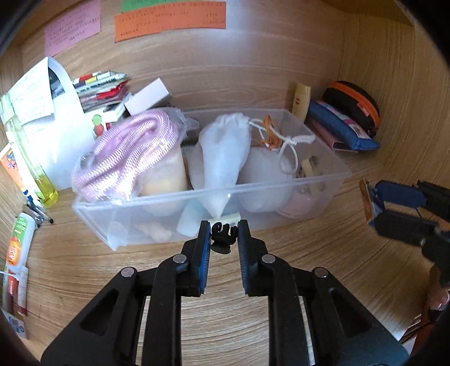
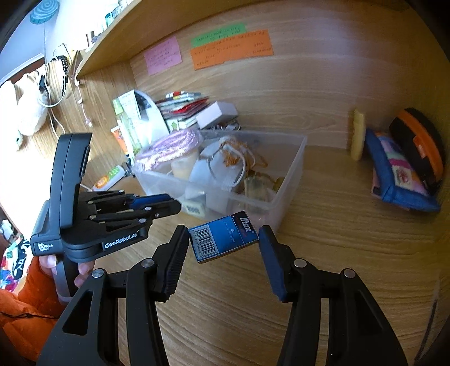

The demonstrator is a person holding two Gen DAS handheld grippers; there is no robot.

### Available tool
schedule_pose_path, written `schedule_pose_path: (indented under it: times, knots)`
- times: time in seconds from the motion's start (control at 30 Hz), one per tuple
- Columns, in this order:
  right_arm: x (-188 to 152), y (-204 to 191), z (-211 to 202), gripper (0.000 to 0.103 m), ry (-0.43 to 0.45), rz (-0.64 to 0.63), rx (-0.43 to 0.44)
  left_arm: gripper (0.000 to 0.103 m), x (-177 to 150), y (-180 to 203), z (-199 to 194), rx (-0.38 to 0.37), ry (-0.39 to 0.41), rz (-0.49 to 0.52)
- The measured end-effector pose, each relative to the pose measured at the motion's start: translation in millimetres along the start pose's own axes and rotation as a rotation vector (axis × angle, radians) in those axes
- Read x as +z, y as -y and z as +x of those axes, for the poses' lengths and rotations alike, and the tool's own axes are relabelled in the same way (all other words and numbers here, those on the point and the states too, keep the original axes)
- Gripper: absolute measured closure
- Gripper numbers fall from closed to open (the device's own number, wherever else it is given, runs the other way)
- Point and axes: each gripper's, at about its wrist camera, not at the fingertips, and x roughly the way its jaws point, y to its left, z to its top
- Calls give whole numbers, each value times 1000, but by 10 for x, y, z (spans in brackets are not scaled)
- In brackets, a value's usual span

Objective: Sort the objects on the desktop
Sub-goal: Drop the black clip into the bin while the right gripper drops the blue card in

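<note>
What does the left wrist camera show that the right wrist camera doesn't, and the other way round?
Only the left wrist view shows the small black claw hair clip pinched in the left tongs, and the bottle of yellow liquid at the far left.

Only the right wrist view shows the face of the blue Max box with its barcode, held in the right tongs, and an orange sleeve.

Both show the clear plastic bin, the pink, green and orange notes on the back panel, and the blue pouch.
</note>
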Motion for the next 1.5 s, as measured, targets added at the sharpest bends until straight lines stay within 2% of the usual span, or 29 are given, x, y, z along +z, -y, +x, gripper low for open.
schedule_pose_path:
  times: [0.3, 0.57, 0.97, 1.1, 1.2, 1.27, 1.33, 1.5]
  knots:
    - [230, 7, -105, 55, 52, -8, -36, 85, 177, -86, -261, -47, 90, 7]
    - [427, -29, 7, 54, 53, -49, -54, 85, 325, -155, -194, -62, 106, 17]
    - [665, 28, 192, 54, 41, -78, -93, 85, 466, -158, 14, -116, 85, 14]
    - [691, 111, 364, 55, 21, -28, -114, 85, 451, -117, 92, -110, 75, 30]
    - [691, 175, 505, 55, 0, 15, -90, 85, 445, -118, 129, -127, 66, 27]
    - [687, 174, 577, 55, -13, 18, -109, 85, 440, -127, 167, -123, 61, 24]
    - [666, 132, 630, 55, -14, -4, -165, 85, 436, -141, 208, -114, 55, 19]
    - [656, 122, 699, 55, -19, -17, -186, 85, 447, -177, 251, -124, 42, 3]
